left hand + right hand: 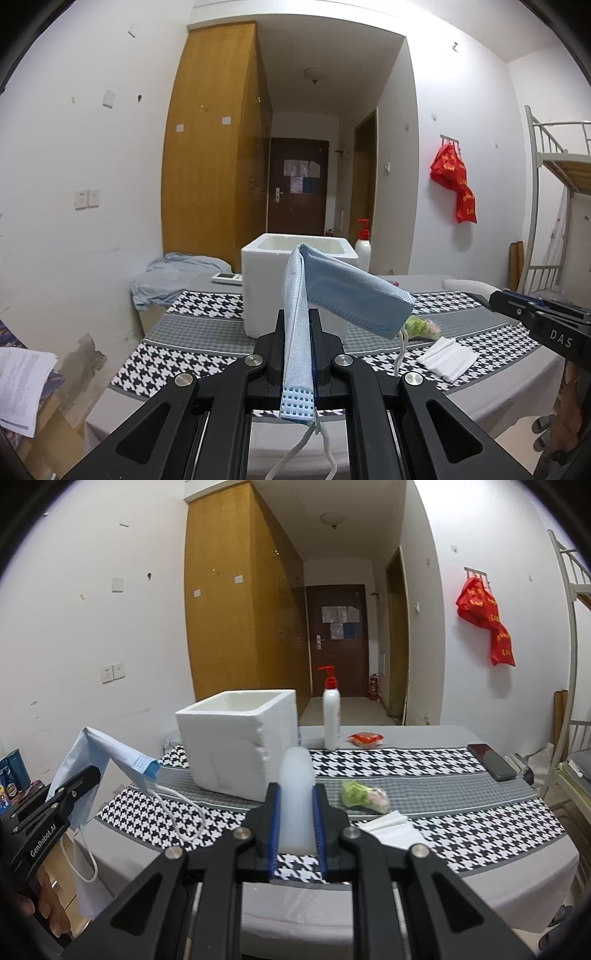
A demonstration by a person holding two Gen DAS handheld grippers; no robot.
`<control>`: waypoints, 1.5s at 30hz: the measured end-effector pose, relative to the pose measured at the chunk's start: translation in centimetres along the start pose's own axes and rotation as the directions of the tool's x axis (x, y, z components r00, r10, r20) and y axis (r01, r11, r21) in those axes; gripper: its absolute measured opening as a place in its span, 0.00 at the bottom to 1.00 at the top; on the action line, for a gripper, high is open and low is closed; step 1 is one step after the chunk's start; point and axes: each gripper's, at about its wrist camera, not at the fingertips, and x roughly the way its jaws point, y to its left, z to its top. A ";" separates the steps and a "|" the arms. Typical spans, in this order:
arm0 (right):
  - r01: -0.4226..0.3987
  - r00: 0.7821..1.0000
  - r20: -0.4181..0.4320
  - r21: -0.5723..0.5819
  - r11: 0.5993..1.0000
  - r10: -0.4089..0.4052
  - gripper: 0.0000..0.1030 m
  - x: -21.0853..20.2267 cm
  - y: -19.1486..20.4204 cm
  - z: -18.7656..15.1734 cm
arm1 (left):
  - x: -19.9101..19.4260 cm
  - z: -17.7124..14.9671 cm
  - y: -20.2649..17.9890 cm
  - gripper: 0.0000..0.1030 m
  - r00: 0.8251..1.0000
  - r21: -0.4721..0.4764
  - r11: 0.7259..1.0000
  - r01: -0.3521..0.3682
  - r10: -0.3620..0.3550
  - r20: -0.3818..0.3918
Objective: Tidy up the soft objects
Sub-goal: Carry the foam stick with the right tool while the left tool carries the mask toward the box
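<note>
The mask (347, 295) is soft blue cloth. The white box (236, 749) is rough foam. The tablecloth (424, 768) is matt checked cloth.

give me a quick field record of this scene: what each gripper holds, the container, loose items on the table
left gripper: shut on blue face mask, ear loops dangling
right gripper: shut on translucent white soft piece
container: white foam box, open top, on houndstooth tablecloth
loose items: white folded cloth, green-pink wrapped item, pump bottle, phone
</note>
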 end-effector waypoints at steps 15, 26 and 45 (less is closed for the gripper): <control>-0.036 0.999 -0.008 -0.060 0.998 0.035 0.19 1.9 2.5 1.0 | 1.2 0.8 0.7 0.09 1.000 0.000 1.000 0.007 -0.007 0.008; -0.021 1.000 -0.022 -0.084 0.996 0.019 0.19 4.9 2.7 3.3 | 5.0 3.5 1.4 0.09 1.000 0.013 1.000 0.019 -0.019 0.011; -0.039 0.999 -0.024 -0.103 0.994 0.036 0.19 9.0 2.5 8.6 | 10.1 8.0 2.6 0.09 1.000 -0.016 1.000 -0.004 0.004 -0.031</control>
